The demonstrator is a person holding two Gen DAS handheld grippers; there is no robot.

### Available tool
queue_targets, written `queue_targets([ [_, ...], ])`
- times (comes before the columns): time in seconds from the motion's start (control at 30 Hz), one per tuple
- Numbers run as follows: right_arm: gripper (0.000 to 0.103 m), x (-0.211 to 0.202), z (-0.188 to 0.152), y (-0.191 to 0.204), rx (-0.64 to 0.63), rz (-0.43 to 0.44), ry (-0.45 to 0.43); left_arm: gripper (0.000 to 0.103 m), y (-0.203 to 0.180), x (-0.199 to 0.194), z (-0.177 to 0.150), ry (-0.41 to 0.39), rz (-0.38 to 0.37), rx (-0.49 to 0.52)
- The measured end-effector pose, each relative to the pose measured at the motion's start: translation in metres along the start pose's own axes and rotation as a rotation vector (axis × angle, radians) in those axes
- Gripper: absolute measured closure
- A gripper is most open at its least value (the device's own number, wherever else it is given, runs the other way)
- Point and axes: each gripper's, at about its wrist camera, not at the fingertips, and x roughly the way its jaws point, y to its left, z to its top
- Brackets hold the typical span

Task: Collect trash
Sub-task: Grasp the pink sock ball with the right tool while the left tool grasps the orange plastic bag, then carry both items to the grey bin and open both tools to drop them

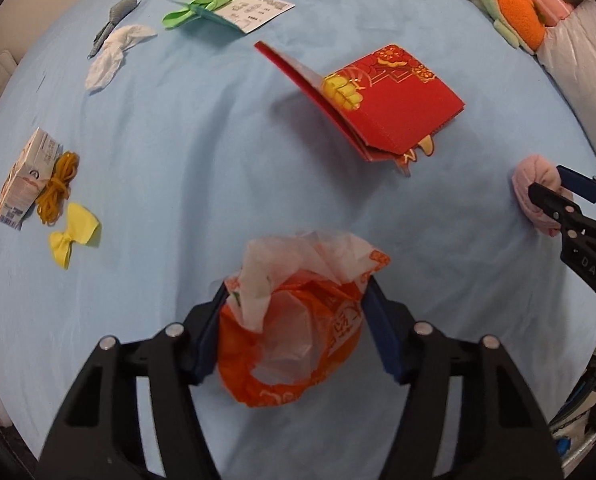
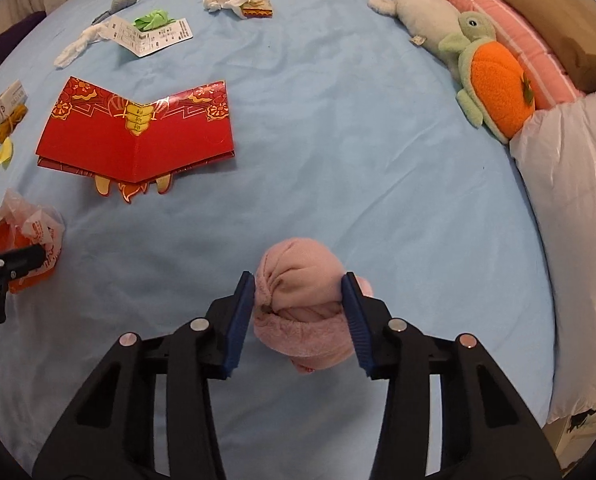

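Where a pale blue bedsheet (image 1: 178, 152) lies scattered with litter, the left gripper (image 1: 294, 304) pinches a crumpled orange-and-white plastic bag (image 1: 294, 332) between its blue pads. To its right, the right gripper (image 2: 298, 304) clamps a rolled pink sock (image 2: 301, 312). A red folded card (image 2: 138, 136) lies beyond them.

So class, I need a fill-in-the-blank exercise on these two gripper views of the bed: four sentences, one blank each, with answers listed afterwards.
1. The left gripper has its fingers on either side of a crumpled plastic bag coloured white and ____.
2. The rolled sock between the right gripper fingers is ____.
3. The folded card lying on the bed sheet is mostly ____.
4. The plush turtle has a shell coloured ____.

Answers: orange; pink; red; orange
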Motion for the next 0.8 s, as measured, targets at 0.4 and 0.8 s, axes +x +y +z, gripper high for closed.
queue_targets([
  [0.4, 0.082, -0.048, 0.012, 0.0, 0.027, 0.098, -0.022, 0.073, 0.011, -0.044, -0.006, -0.027, -0.046, -0.039],
  [0.8, 0.082, -0.199, 0.049, 0.079, -0.113, 0.199, -0.125, 0.073, 0.078, -0.187, -0.046, -0.111, 0.022, -0.191],
])
